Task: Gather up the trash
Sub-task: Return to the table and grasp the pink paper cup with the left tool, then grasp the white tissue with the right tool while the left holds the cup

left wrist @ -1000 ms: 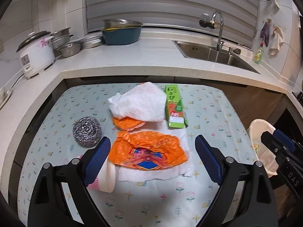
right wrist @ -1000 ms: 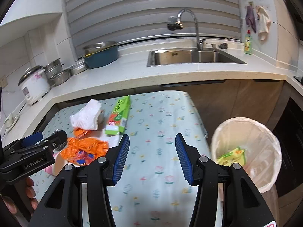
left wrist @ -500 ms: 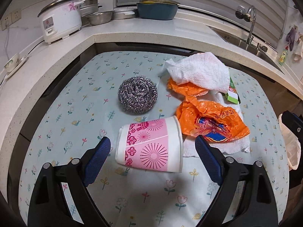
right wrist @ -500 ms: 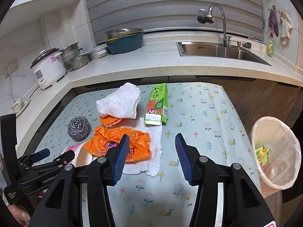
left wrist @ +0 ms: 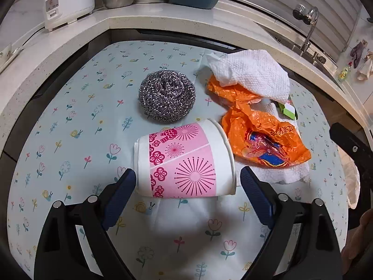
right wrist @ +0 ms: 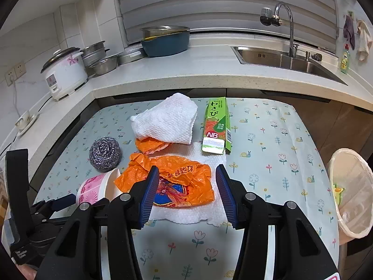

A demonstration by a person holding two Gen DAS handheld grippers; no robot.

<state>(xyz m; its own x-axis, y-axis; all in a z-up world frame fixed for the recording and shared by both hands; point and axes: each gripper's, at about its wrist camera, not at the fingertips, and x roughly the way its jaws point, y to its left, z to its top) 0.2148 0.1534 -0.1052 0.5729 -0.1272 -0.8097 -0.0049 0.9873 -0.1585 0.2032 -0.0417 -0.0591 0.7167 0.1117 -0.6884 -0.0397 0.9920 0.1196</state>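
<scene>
Left gripper (left wrist: 187,179): spread wide, straddled paper cup (left wrist: 184,161), not gripping.
Paper cup: on its side, rim toward 3 o'clock, touching orange bag (left wrist: 263,137).
Right gripper (right wrist: 187,193): parted, held nothing, over bag.
Bin (right wrist: 349,191): 3 o'clock.

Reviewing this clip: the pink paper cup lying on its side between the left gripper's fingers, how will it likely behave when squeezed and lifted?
The pink paper cup looks thin-walled, so it probably dents under a firm squeeze. On its side it may roll before the open left gripper closes. It appears empty, so it is likely very light.
</scene>
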